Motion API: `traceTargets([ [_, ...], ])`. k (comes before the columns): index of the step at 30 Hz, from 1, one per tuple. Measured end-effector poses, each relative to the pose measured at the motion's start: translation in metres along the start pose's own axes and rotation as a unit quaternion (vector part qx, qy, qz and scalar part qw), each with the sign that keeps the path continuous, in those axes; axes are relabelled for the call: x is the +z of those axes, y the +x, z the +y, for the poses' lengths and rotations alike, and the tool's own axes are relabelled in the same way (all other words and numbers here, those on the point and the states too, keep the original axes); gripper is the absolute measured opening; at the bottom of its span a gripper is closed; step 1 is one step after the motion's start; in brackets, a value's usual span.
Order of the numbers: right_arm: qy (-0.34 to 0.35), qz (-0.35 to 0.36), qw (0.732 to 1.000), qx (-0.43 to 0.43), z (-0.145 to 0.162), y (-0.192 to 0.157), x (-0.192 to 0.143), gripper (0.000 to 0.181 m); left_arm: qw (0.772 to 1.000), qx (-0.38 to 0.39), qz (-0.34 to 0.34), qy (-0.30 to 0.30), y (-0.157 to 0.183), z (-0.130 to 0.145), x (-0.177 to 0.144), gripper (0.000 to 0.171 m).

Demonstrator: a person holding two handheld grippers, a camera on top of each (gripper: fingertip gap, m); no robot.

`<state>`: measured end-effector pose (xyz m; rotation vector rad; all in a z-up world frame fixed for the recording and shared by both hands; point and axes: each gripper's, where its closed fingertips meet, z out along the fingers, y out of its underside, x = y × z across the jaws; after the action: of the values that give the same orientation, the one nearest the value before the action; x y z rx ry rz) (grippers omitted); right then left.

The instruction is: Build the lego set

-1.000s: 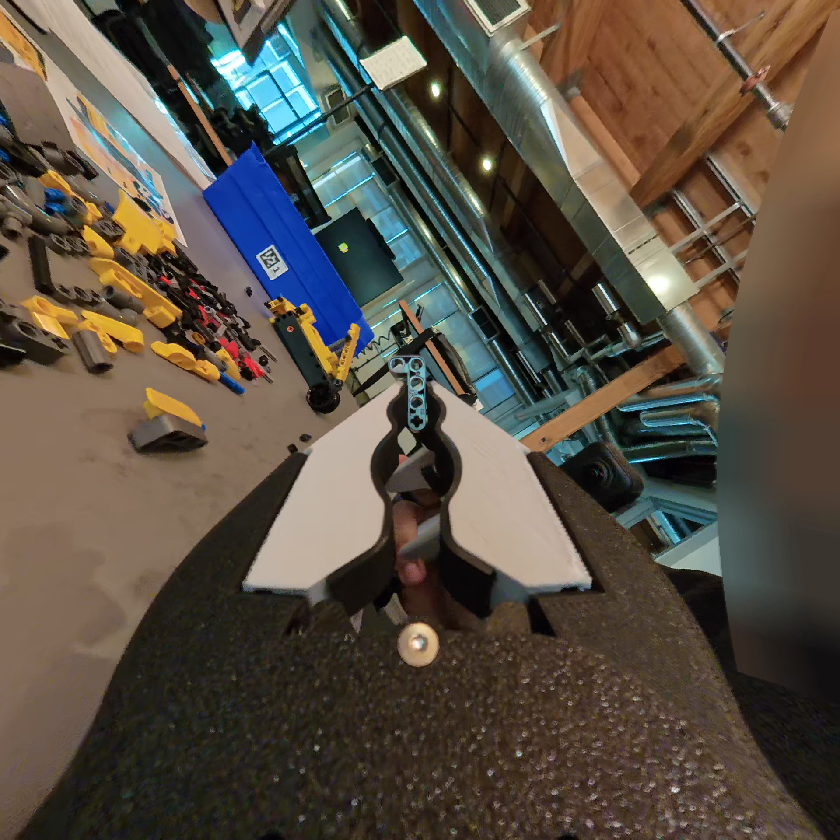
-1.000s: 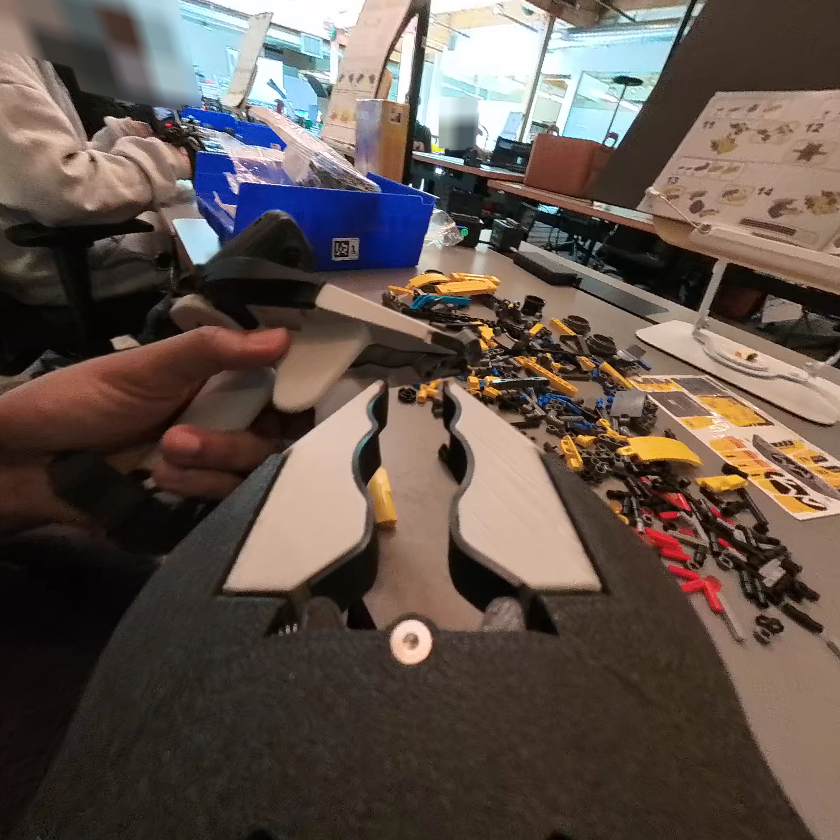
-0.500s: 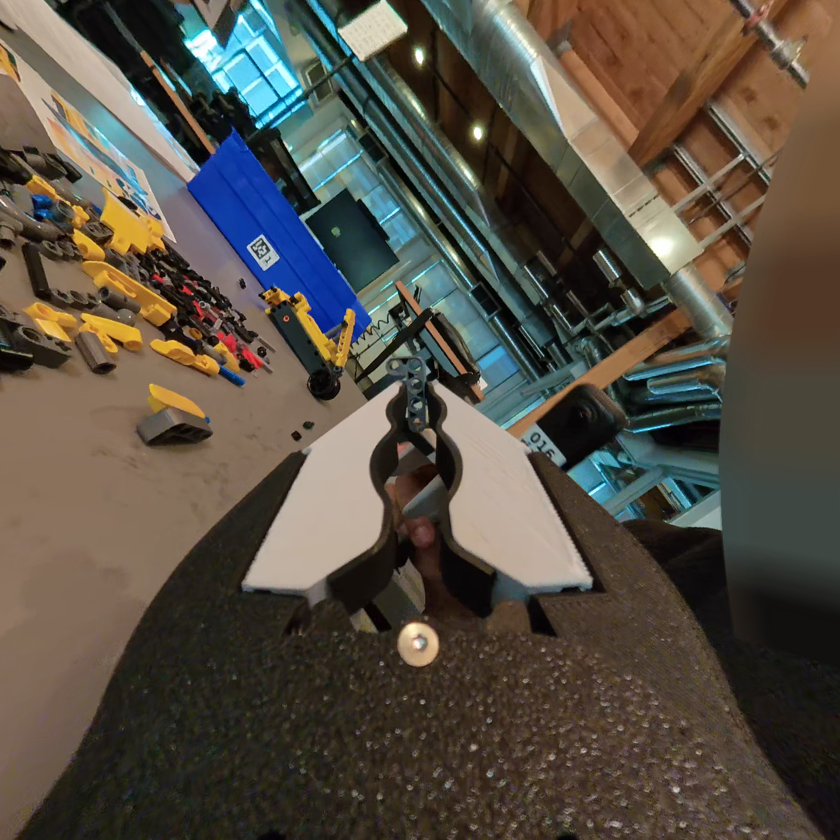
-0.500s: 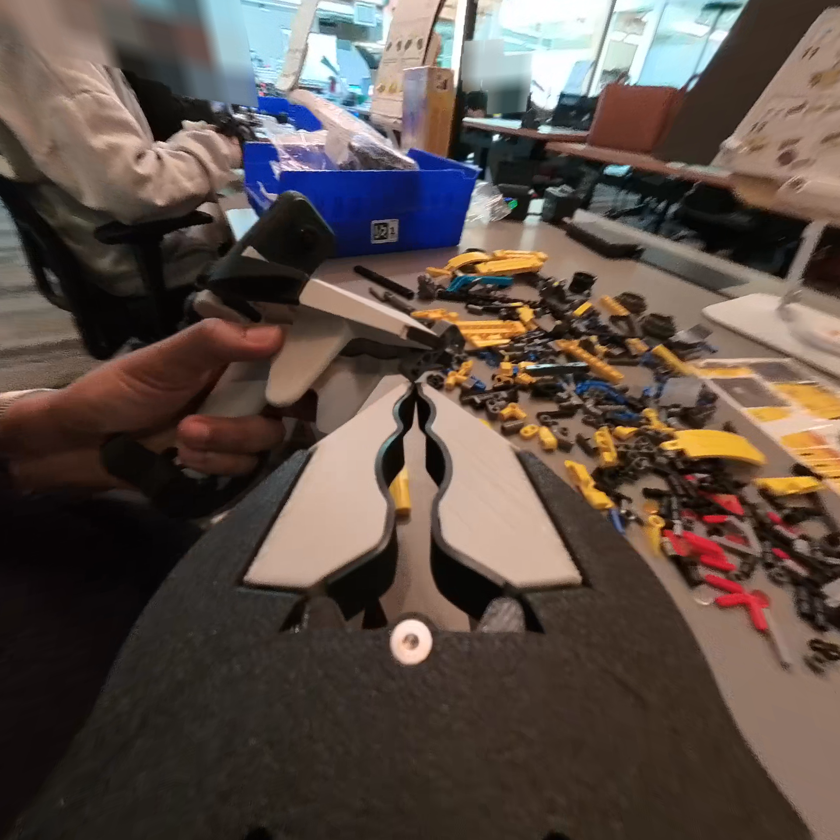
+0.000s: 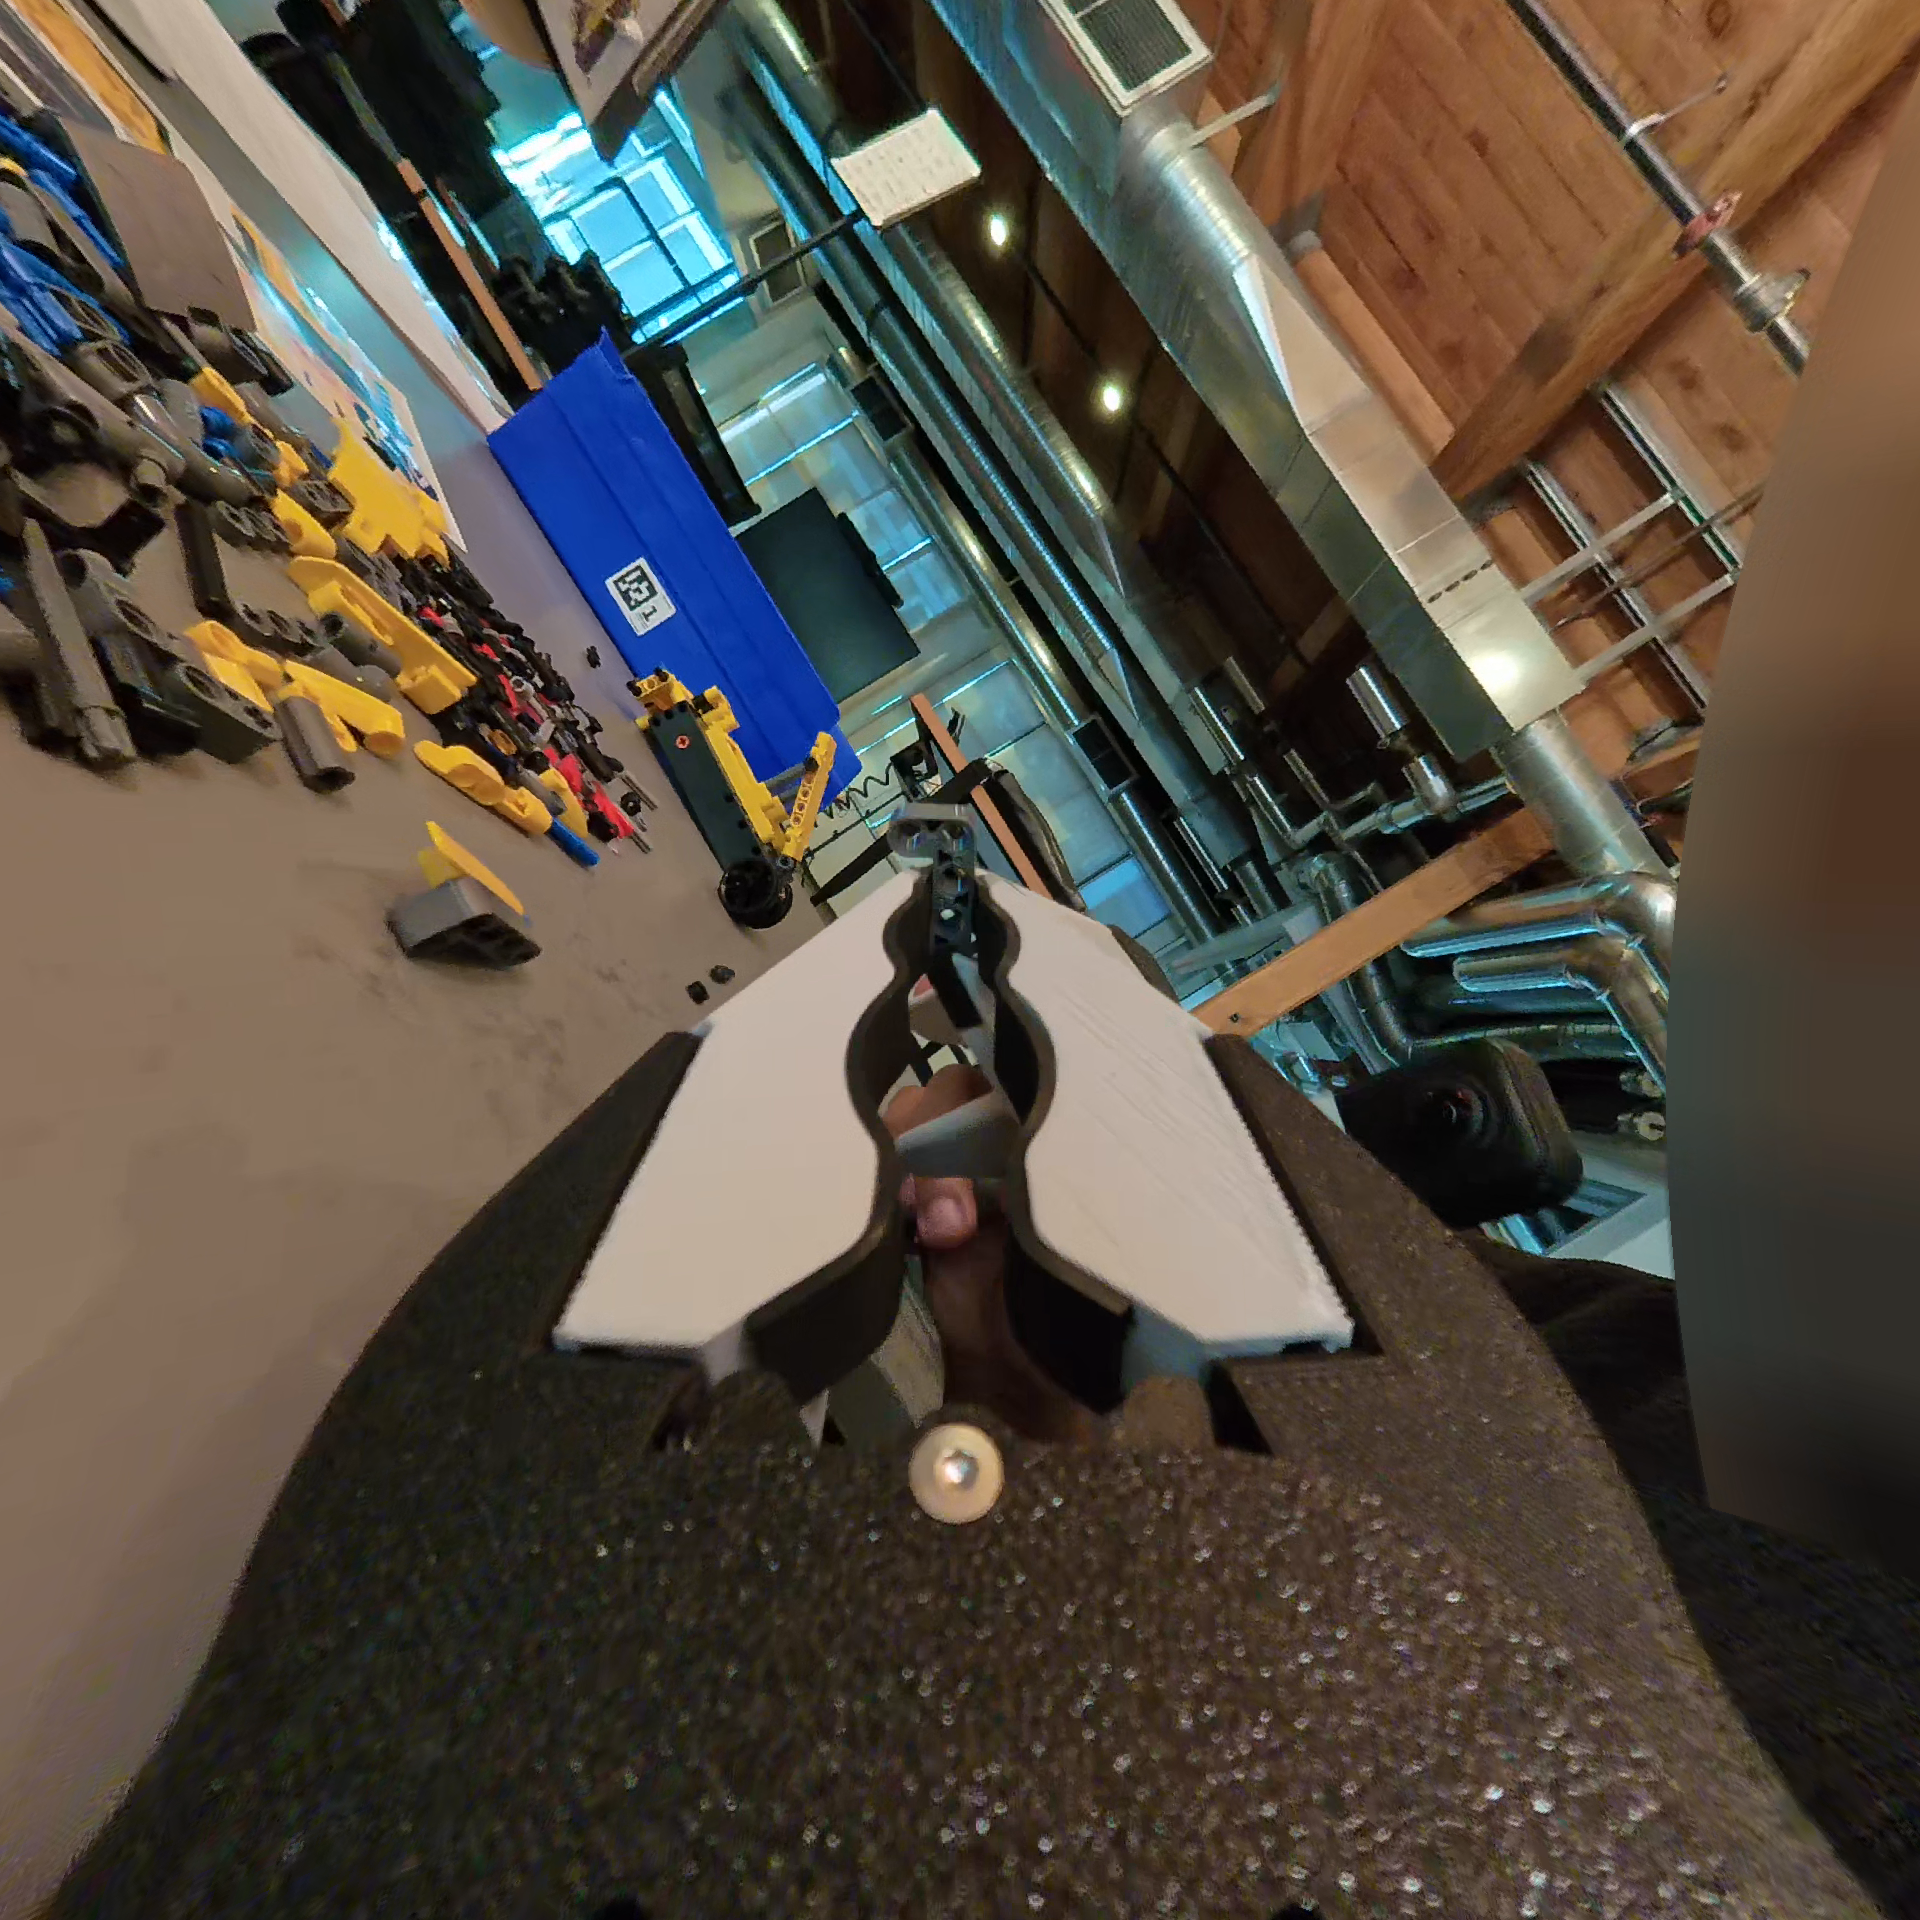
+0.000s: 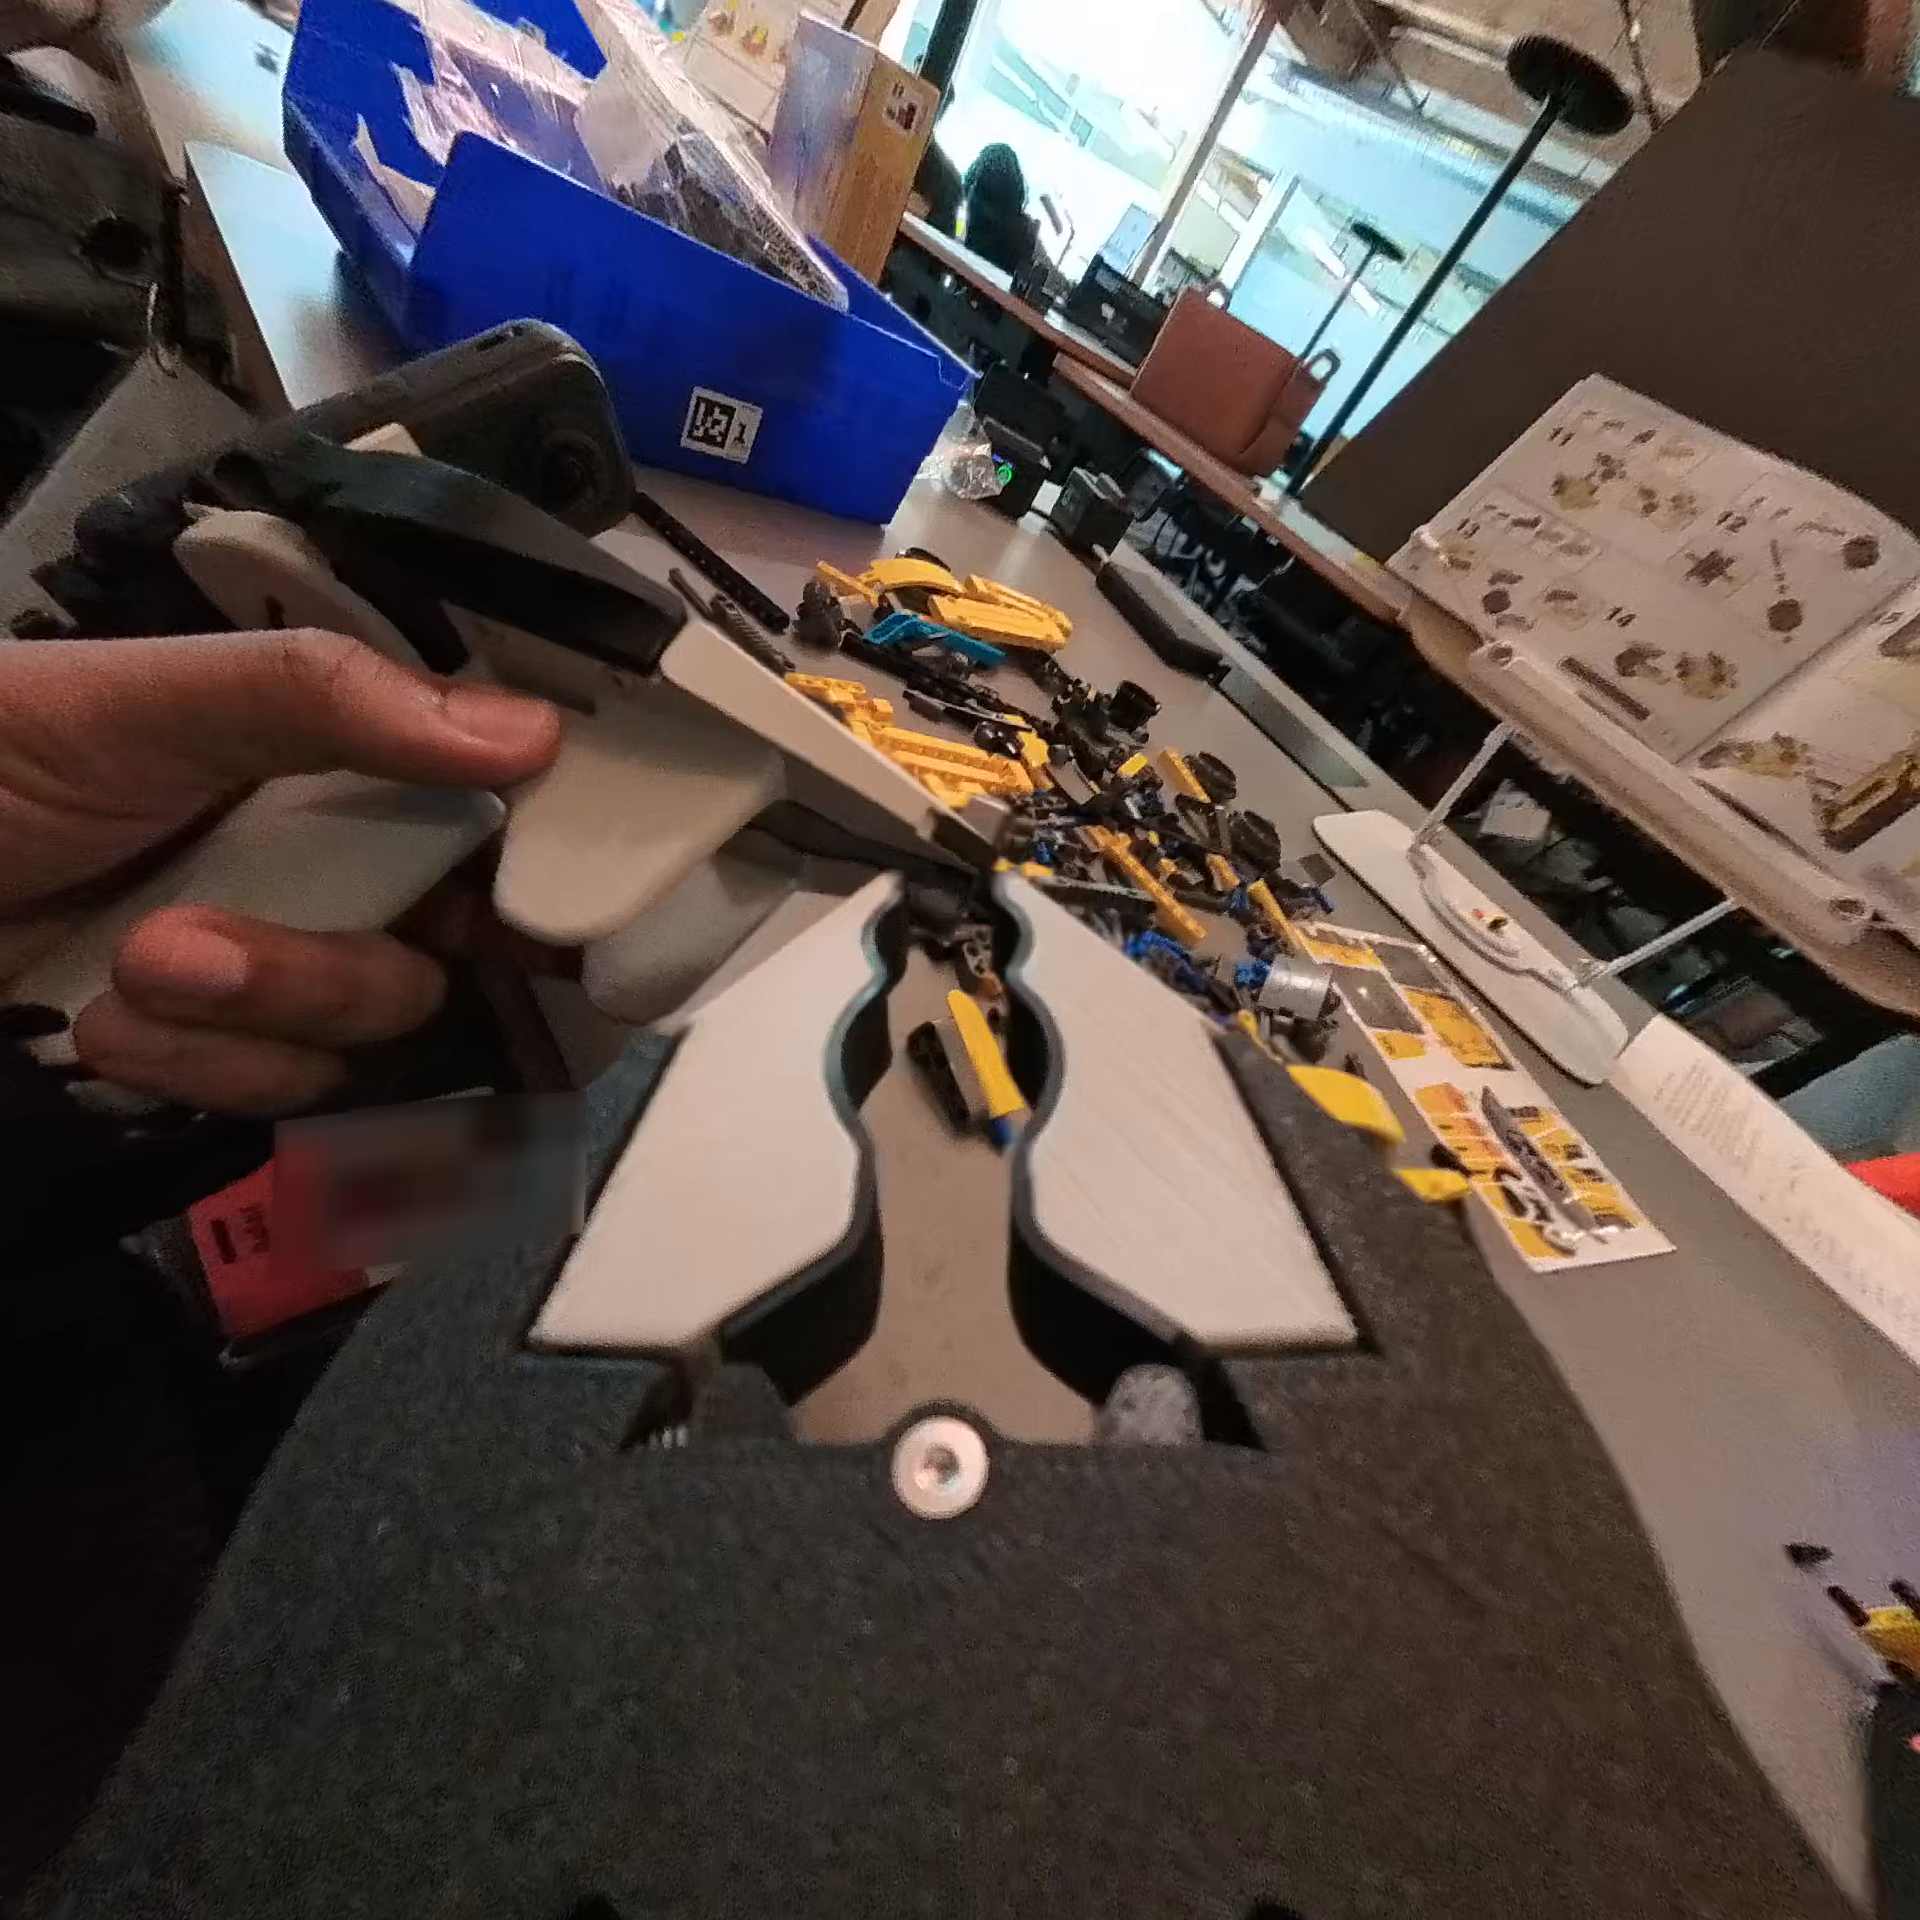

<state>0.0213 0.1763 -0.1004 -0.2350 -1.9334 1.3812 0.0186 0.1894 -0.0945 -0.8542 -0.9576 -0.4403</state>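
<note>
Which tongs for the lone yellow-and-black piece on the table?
The right tongs, likely: open, with the yellow-and-black piece framed between them; left tongs are shut on a small black beam.

1. Left claw [image 5: 948, 883]: matt white ribbed plastic fingers [image 5: 769, 1143] with black edging, set in a rough, speckled black body; it pinches a smooth dark plastic beam [image 5: 951, 894].
2. Right claw [image 6: 945, 894]: same matt white plastic.
3. Table [image 5: 208, 1091]: smooth matt grey.
4. Blue bin [image 6: 665, 343] beyond the table's bricks: glossy plastic.
5. Ceiling duct [image 5: 1299, 343]: shiny metal, beside wood planks [image 5: 1455, 187].
</note>
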Motion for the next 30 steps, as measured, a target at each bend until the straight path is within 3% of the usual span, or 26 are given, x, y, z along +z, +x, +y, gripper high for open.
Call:
traceTargets([
  [8, -0.02, -0.109, 0.976, 0.187, 0.016, 0.01, -0.007, 0.006, 0.999, 0.034, -0.022, -0.017, -0.007, -0.004, -0.012, 0.009],
  [10, -0.049, -0.145, 0.954, 0.258, 0.027, 0.013, -0.009, 0.006, 0.995, 0.086, -0.051, -0.009, -0.008, -0.016, -0.024, 0.009],
  [15, -0.179, -0.258, 0.86, 0.401, 0.064, -0.011, -0.013, 0.006, 0.966, 0.226, -0.125, -0.019, -0.012, -0.032, -0.043, 0.009],
  [18, -0.225, -0.261, 0.845, 0.409, 0.08, -0.015, -0.016, 0.006, 0.955, 0.261, -0.137, -0.034, -0.011, -0.029, -0.043, 0.009],
  [20, -0.238, -0.262, 0.843, 0.405, 0.083, -0.016, -0.018, 0.006, 0.954, 0.264, -0.137, -0.045, -0.014, -0.024, -0.042, 0.009],
  [24, -0.258, -0.23, 0.865, 0.363, 0.093, -0.007, -0.017, 0.007, 0.959, 0.246, -0.13, -0.052, -0.019, -0.021, -0.041, 0.009],
  [27, -0.255, -0.22, 0.873, 0.353, 0.093, -0.001, -0.017, 0.023, 0.959, 0.248, -0.128, -0.048, -0.018, -0.023, -0.043, 0.009],
  [30, -0.238, -0.198, 0.889, 0.338, 0.091, 0.011, -0.017, 0.026, 0.956, 0.258, -0.13, -0.051, -0.018, -0.023, -0.042, 0.009],
])
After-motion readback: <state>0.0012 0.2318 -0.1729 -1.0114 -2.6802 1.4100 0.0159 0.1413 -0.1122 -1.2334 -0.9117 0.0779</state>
